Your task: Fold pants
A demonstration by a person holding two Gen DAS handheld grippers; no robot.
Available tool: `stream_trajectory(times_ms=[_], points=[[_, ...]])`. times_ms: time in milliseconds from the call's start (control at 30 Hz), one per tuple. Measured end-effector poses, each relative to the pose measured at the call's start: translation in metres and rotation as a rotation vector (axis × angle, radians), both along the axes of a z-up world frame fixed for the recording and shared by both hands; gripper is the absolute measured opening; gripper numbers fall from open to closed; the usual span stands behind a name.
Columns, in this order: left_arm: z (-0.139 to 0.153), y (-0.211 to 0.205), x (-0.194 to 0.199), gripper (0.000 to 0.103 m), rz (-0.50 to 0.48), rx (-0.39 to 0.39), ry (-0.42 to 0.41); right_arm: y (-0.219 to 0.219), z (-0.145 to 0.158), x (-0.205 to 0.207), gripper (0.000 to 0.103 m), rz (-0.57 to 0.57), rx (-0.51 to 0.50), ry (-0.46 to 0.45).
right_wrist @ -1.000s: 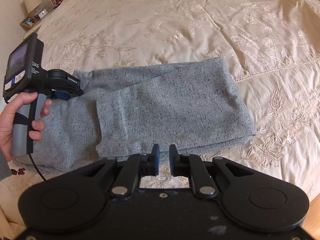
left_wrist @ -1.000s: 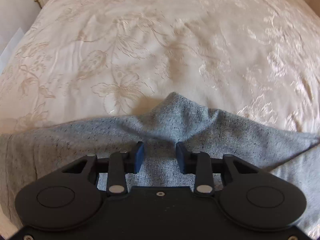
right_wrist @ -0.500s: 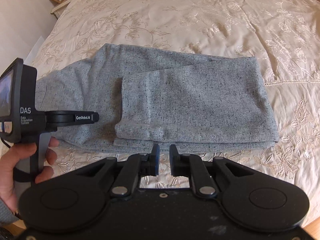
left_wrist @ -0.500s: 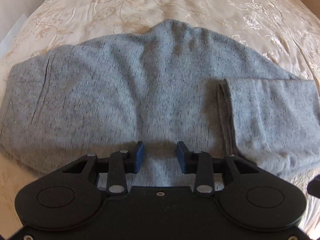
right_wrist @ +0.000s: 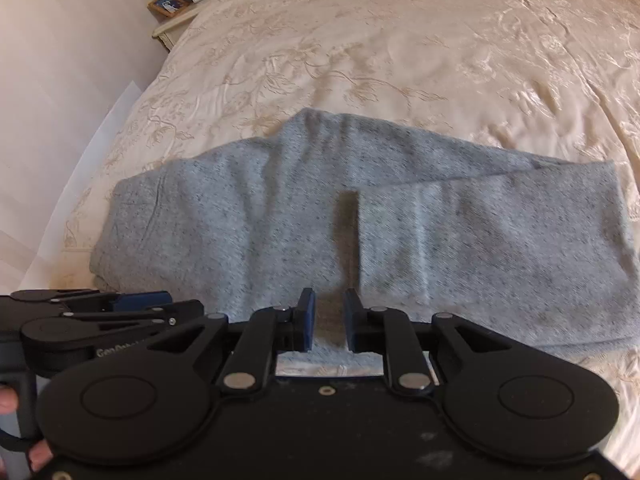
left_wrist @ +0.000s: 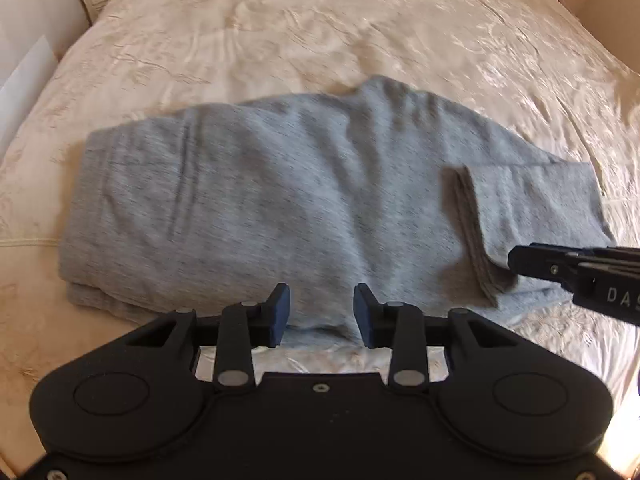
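Across the left wrist view, the speckled grey knit pants (left_wrist: 288, 200) lie flat on the cream embroidered satin bedspread (left_wrist: 320, 32), waist end to the left, leg end already doubled back on top at the right, its folded cuff edge (left_wrist: 476, 236) raised in a small ridge. Left gripper (left_wrist: 322, 312) hangs just off the near hem, its jaws gaping with nothing between them, no cloth pinched. Black body of the other tool (left_wrist: 580, 276) pokes in from the right, just over the near corner of the doubled flap. Risk here: the bedspread looks slick, so a drag could slide the whole bundle; a shallow bite at the near hem would likely catch only the top layer and peel the stack apart. Over in the right wrist view, the pants (right_wrist: 280, 232) spread left to right, flap edge (right_wrist: 358, 240) running near-to-far right above the right gripper (right_wrist: 330, 320), whose jaws have just been opening and stand parted with a narrow gap, nothing held between them. Left tool (right_wrist: 100, 320) sits at the near left by the waist corner, fingers of a hand (right_wrist: 8, 404) on its handle. Risk: the narrow gap may ride over the thick layered hem instead of taking it; uneven pulls from the two tongs would skew the next fold, and the loose flap could flip open. Bedside table with lamp (right_wrist: 180, 4) is far off, no collision worry.
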State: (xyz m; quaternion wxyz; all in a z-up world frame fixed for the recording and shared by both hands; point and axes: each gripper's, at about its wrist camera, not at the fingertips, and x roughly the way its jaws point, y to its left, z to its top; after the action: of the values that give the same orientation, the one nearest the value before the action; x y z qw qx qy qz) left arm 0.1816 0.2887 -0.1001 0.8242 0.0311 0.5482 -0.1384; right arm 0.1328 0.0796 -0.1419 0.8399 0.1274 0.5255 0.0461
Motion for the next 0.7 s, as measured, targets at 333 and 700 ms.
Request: stream_trajectory(times_ms=[333,700], points=[[-0.014,0.116,0.058,0.046,0.142,0.030,0.030,0.071,-0.057,0.034,0.020,0.079,0.019,0.167],[-0.056,0.168,0.081,0.067,0.150,-0.064,0.140,0.085,-0.079,0.040,0.016,0.072,-0.059,0.237]])
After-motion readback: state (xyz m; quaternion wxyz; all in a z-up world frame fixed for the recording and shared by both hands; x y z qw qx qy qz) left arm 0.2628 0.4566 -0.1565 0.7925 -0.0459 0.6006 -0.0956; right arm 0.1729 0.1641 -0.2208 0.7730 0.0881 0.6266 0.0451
